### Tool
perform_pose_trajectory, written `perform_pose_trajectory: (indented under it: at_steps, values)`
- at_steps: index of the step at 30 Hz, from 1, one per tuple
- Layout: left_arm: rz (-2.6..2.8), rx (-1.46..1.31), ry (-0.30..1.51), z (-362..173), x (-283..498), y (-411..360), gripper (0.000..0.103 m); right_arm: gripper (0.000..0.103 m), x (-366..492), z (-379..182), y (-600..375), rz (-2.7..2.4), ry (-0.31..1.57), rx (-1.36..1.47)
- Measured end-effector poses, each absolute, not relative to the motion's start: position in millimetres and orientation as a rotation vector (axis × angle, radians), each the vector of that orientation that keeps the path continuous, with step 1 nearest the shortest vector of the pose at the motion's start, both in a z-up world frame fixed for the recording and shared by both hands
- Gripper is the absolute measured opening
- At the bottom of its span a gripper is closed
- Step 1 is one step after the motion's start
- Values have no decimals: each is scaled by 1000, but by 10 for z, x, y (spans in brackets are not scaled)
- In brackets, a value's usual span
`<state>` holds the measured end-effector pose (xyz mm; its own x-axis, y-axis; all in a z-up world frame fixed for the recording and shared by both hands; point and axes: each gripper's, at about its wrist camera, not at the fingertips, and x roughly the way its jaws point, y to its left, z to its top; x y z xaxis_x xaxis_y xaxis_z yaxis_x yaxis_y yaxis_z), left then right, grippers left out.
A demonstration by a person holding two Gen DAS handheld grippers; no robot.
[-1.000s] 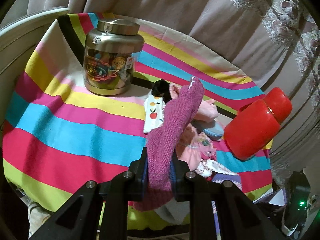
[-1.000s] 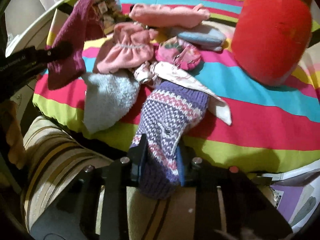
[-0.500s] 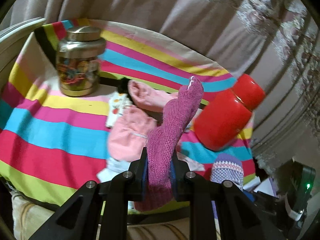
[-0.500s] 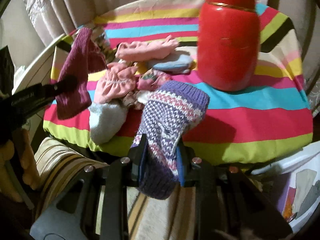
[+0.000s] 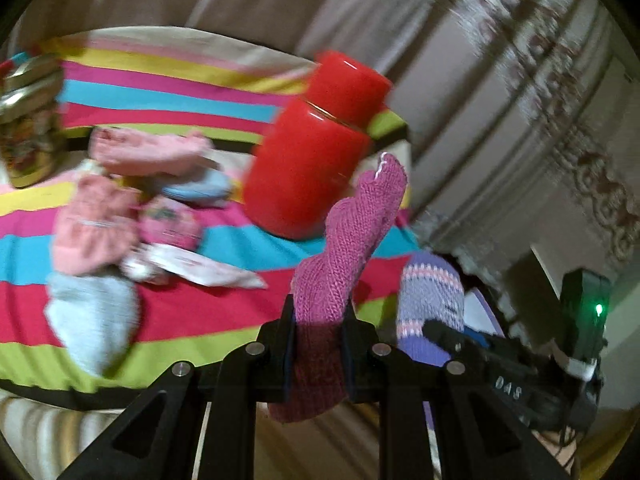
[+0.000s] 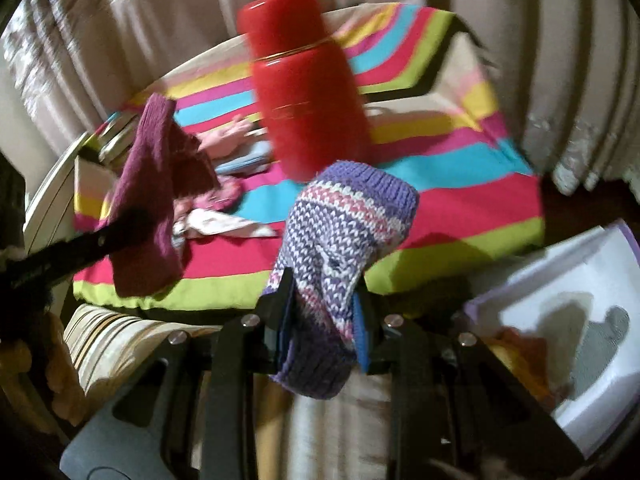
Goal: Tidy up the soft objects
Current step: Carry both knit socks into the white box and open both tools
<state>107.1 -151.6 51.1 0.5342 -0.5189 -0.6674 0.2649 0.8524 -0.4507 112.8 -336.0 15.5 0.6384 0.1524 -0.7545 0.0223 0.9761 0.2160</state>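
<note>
The left tongs [image 5: 318, 330] pinch one magenta knit sock [image 5: 348, 236]; the right tongs [image 6: 324, 312] pinch one purple patterned sock [image 6: 340, 236]. Beyond both stands one red jar [image 6: 308, 108] on the striped table [image 6: 460, 200].

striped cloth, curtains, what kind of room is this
Probably a room in a home: a table under a bright rainbow-striped cloth, pleated beige lace-trimmed curtains behind it, and a striped upholstered seat in front.
</note>
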Motion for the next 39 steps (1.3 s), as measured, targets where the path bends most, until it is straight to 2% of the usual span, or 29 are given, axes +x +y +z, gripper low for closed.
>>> perform_pose_trajectory:
  at_steps: [15,21,24,25,26,29,32,39]
  values:
    - [-793,-208,992,463,745,-3018,19,30,591,308,-4673,-227,811,308]
    - [-896,-163,992,480,638,-3422,22,33,390,327,-5053,-329,787,353]
    - [-955,-137,1006,456,595,-3575,40,38,288,347,-5182,-375,775,357]
    - [-961,-124,1011,457,564,-3600,51,44,273,348,-5208,-386,774,360]
    - [-965,-114,1011,463,553,-3606,58,52,264,345,-5234,-396,773,364]
    - [-980,-82,977,520,504,-3593,62,67,244,334,-5287,-419,769,379]
    - [-923,-36,923,614,464,-3541,71,68,226,326,-5295,-431,778,389]
    - [-795,97,727,838,443,-3275,72,69,266,416,-5133,-415,775,358]
